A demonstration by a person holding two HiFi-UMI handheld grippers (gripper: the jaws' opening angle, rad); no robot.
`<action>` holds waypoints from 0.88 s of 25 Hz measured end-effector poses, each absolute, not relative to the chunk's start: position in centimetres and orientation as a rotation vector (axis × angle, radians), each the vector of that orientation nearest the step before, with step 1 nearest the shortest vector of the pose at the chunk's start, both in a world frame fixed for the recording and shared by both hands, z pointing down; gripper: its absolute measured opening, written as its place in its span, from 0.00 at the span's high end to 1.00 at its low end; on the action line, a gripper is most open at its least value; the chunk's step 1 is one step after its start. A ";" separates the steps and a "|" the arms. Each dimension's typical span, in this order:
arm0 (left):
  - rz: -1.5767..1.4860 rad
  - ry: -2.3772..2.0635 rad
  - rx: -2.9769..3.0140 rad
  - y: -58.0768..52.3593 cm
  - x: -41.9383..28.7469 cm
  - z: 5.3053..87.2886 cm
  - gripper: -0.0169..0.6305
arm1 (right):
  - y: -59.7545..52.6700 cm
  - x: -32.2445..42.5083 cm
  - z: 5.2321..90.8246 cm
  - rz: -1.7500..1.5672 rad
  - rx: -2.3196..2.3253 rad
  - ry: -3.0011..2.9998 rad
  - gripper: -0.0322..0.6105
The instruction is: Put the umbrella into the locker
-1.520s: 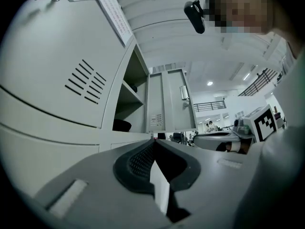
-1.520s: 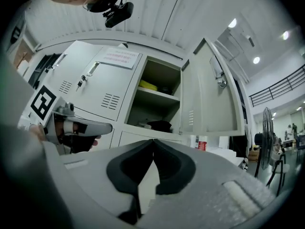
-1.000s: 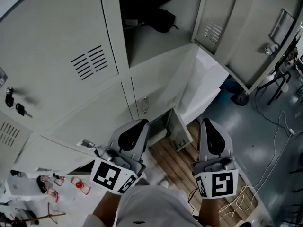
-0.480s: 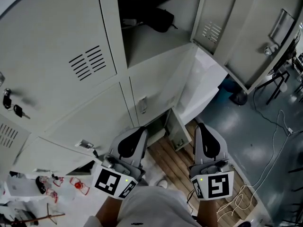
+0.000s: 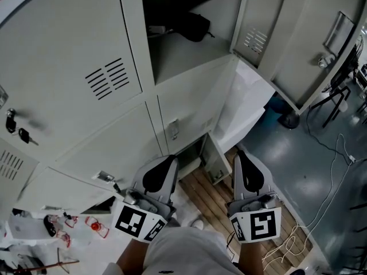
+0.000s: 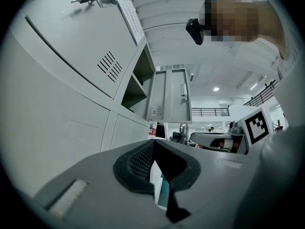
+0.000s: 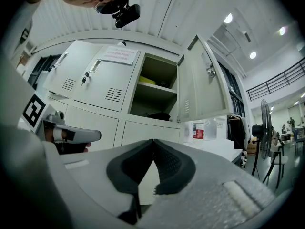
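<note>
— So where is the umbrella (image 5: pixel 194 24)?
— It lies on the shelf inside the open locker (image 5: pixel 183 53), a dark bundle near the back.
— And the two grippers?
— Down low, near the lower doors (image 5: pixel 114 148). The left gripper (image 5: pixel 171 159) and the right gripper (image 5: pixel 238 153) each have jaws pressed together, with nothing in them.

You have the open locker's shelf (image 5: pixel 184 53) bearing a black folded umbrella (image 5: pixel 194 24) at its back. Loose cables (image 5: pixel 285 244) lie on the grey floor (image 5: pixel 287 150).
</note>
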State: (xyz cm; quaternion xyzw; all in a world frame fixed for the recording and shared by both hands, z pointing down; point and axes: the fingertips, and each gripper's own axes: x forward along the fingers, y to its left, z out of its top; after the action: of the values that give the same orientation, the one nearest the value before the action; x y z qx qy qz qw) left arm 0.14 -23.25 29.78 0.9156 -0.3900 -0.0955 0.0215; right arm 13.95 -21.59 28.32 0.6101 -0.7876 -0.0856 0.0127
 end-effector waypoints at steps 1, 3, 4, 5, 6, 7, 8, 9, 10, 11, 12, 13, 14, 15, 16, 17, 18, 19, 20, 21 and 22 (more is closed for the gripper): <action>-0.296 -1.208 2.837 -23.3 0.2 29.8 0.95 | -21.6 13.9 28.3 -0.267 1.901 -2.455 0.96; -0.296 -1.206 2.838 -23.2 0.2 29.8 0.95 | -21.6 13.9 28.3 -0.268 1.901 -2.456 0.96; -0.294 -1.205 2.838 -23.2 0.3 29.9 0.95 | -21.6 13.9 28.4 -0.267 1.899 -2.456 0.96; -0.293 -1.205 2.838 -23.2 0.3 29.9 0.95 | -21.6 13.9 28.4 -0.264 1.896 -2.457 0.96; -0.292 -1.204 2.838 -23.2 0.4 30.0 0.95 | -21.7 13.8 28.5 -0.262 1.892 -2.457 0.96; -0.291 -1.203 2.838 -23.2 0.5 30.0 0.95 | -21.7 13.8 28.5 -0.260 1.887 -2.458 0.96; -0.292 -1.204 2.838 -23.2 0.5 30.0 0.95 | -21.7 13.7 28.6 -0.259 1.884 -2.458 0.96; -0.292 -1.205 2.839 -23.2 0.5 29.9 0.95 | -21.7 13.7 28.6 -0.257 1.883 -2.459 0.96; -0.293 -1.206 2.839 -23.2 0.5 29.9 0.95 | -21.7 13.7 28.6 -0.255 1.882 -2.461 0.96; -0.295 -1.207 2.840 -23.2 0.5 29.8 0.95 | -21.8 13.6 28.6 -0.252 1.881 -2.463 0.96; -0.297 -1.208 2.841 -23.2 0.5 29.8 0.95 | -21.8 13.5 28.7 -0.250 1.879 -2.465 0.96; -0.297 -1.210 2.842 -23.2 0.4 29.7 0.95 | -21.9 13.5 28.7 -0.249 1.876 -2.468 0.96; -0.297 -1.212 2.842 -23.2 0.4 29.7 0.95 | -21.9 13.4 28.6 -0.250 1.873 -2.471 0.96; -0.297 -1.215 2.842 -23.2 0.3 29.7 0.95 | -21.9 13.2 28.6 -0.253 1.869 -2.476 0.96; -0.297 -1.219 2.841 -23.2 0.2 29.7 0.95 | -21.9 13.1 28.5 -0.256 1.866 -2.479 0.96; -0.297 -1.222 2.840 -23.2 0.1 29.7 0.95 | -22.0 13.0 28.5 -0.259 1.862 -2.483 0.96; -0.297 -1.225 2.840 -23.1 0.0 29.7 0.95 | -22.0 12.9 28.4 -0.261 1.858 -2.486 0.96; -0.297 -1.228 2.839 -23.1 0.0 29.7 0.95 | -22.0 12.8 28.4 -0.261 1.854 -2.489 0.96; -0.296 -1.229 2.839 -23.1 -0.1 29.6 0.95 | -22.0 12.7 28.5 -0.260 1.852 -2.491 0.96; -0.297 -1.229 2.839 -23.1 -0.1 29.6 0.95 | -22.0 12.6 28.5 -0.258 1.850 -2.493 0.96; -0.298 -1.228 2.840 -23.1 -0.1 29.6 0.95 | -22.0 12.5 28.5 -0.256 1.850 -2.493 0.96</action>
State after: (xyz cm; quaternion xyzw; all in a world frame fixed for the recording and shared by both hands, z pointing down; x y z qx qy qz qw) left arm -0.10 -23.06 29.58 0.9135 -0.3951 -0.0958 0.0165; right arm 12.53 -21.96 28.52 0.5938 -0.8003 -0.0822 0.0132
